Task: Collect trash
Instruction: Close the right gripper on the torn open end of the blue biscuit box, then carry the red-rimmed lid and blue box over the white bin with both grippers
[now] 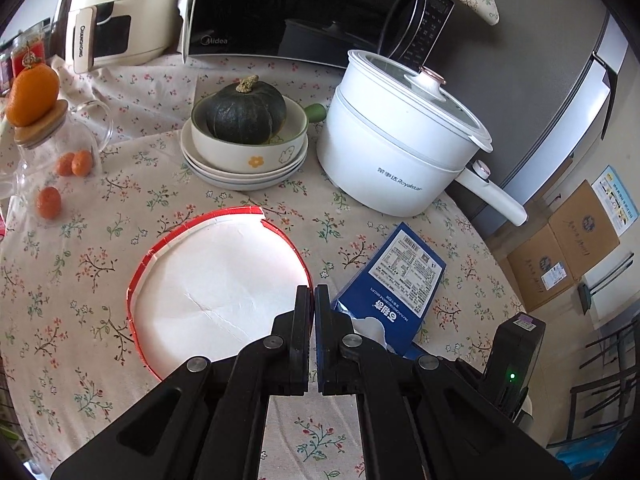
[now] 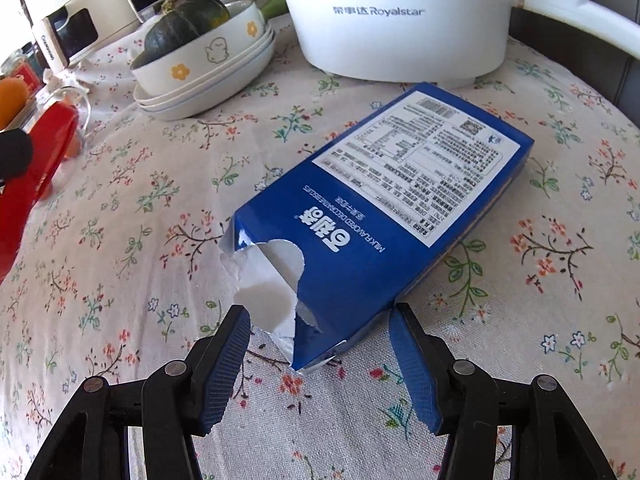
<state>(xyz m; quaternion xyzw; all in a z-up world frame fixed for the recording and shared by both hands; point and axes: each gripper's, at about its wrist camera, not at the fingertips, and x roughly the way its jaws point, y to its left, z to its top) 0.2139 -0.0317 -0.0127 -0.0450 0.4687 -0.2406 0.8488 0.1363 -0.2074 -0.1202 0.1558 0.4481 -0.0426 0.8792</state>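
A round paper container with a red rim and a white face hangs tilted above the floral tablecloth. My left gripper is shut on its right rim. Its red side shows at the left edge of the right wrist view. A torn blue biscuit box lies flat on the cloth, label up, also seen from the left wrist. My right gripper is open, one finger on each side of the box's ripped near end, close to its edges.
A white electric pot stands behind the box. A bowl with a green pumpkin sits on stacked plates. A microwave and a cream appliance line the back. A glass jar and oranges are at left. Cardboard boxes lie on the floor.
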